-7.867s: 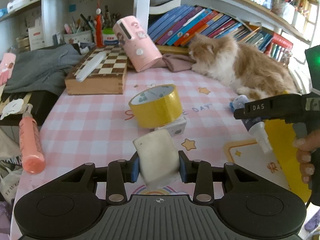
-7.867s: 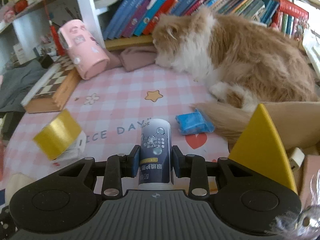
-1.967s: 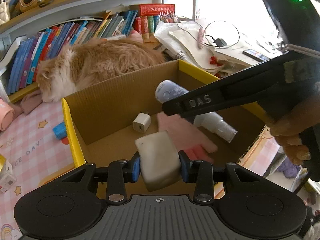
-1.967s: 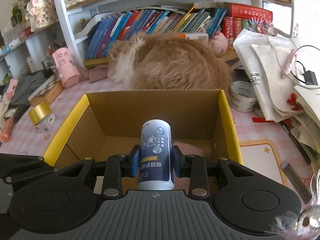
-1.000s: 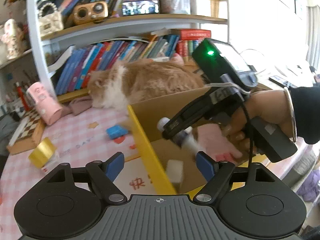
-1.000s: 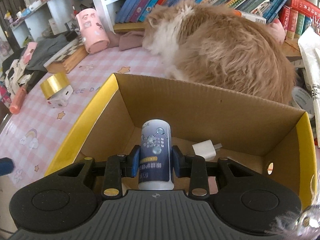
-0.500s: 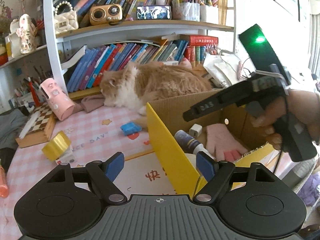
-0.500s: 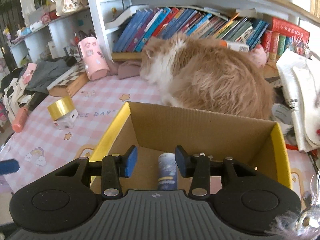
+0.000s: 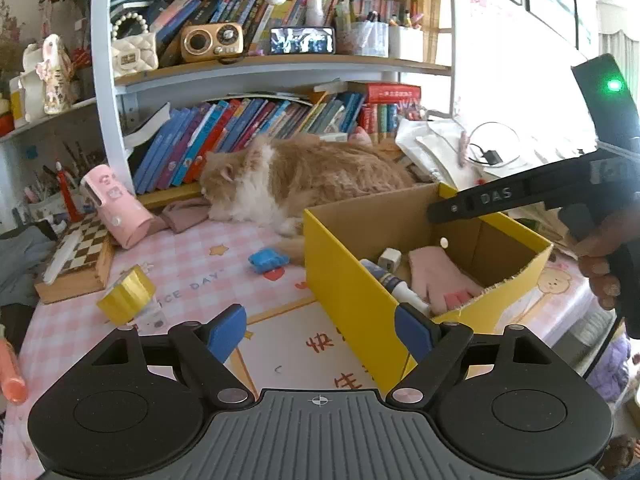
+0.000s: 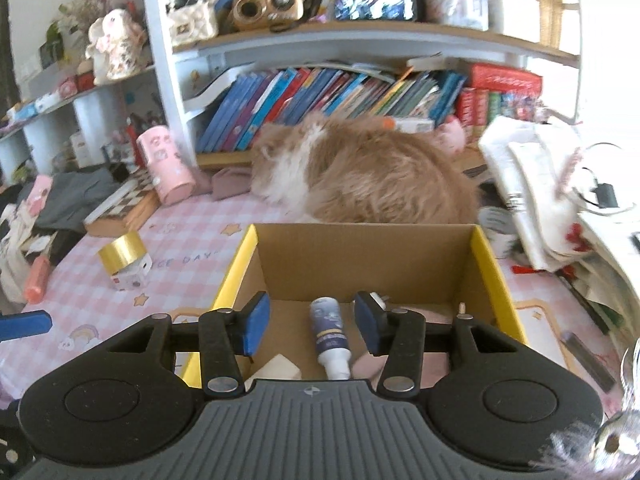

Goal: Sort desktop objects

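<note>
My left gripper [image 9: 320, 330] is wide open and empty, its jaws still spreading a little, in front of the near left corner of the yellow cardboard box [image 9: 348, 280]. My right gripper [image 10: 311, 322] hovers over the box [image 10: 240, 264], jaws opening, pads touching nothing. The blue spray bottle [image 10: 330, 332] lies on the box floor below it, beside a white block [image 10: 278, 368]. From the left wrist view, the bottle [image 9: 396, 284], a pink glove [image 9: 440, 276] and a white charger [image 9: 389, 258] lie in the box, with the right gripper [image 9: 500, 196] above it.
On the pink checked cloth to the box's left lie a yellow tape roll [image 9: 126, 294], a blue packet [image 9: 267, 260], a pink cylinder [image 9: 116, 208], a chessboard box [image 9: 80, 256] and an orange tube [image 9: 12, 372]. A cat [image 9: 304, 180] sleeps behind the box. Papers [image 10: 532, 184] pile up at right.
The right gripper let go of the spray bottle, which now lies in the box, and lifted back with its jaws spreading. The left gripper drew back from the box, empty.
</note>
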A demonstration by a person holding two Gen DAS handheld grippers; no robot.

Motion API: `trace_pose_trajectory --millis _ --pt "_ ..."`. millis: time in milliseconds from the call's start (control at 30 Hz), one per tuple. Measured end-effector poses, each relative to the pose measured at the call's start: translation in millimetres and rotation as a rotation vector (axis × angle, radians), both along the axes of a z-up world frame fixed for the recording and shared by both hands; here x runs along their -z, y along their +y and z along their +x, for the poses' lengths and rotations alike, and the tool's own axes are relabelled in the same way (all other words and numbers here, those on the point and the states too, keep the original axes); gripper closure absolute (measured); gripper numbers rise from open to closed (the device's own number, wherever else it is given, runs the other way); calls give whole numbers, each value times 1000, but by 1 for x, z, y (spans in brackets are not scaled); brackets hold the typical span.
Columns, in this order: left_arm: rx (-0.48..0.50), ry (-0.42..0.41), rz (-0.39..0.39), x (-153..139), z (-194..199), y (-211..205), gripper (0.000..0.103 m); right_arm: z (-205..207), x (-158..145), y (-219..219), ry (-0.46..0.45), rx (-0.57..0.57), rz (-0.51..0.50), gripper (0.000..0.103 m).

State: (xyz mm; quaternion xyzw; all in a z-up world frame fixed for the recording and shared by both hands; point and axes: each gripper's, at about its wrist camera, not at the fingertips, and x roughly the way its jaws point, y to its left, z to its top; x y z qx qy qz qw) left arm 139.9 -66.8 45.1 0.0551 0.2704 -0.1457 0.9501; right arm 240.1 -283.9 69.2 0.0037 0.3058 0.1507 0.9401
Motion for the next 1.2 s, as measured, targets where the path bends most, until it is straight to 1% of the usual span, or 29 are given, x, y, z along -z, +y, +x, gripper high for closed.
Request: trace_pose_trajectory --millis 300,567,900,1067,1200 --pt "67 2 -21 3 -13 21 19 -47 -4 -10 -29 176 -6 57" --pt "104 37 -33 10 -24 42 19 -89 8 -5 12 285 -8 57" --pt "136 93 -15 26 -43 66 19 -124 31 33 85 304 -7 56" --pt "112 129 -18 35 -53 79 19 -140 45 55 119 311 3 56" --pt "63 142 30 44 -62 86 19 -154 58 75 151 300 13 56"
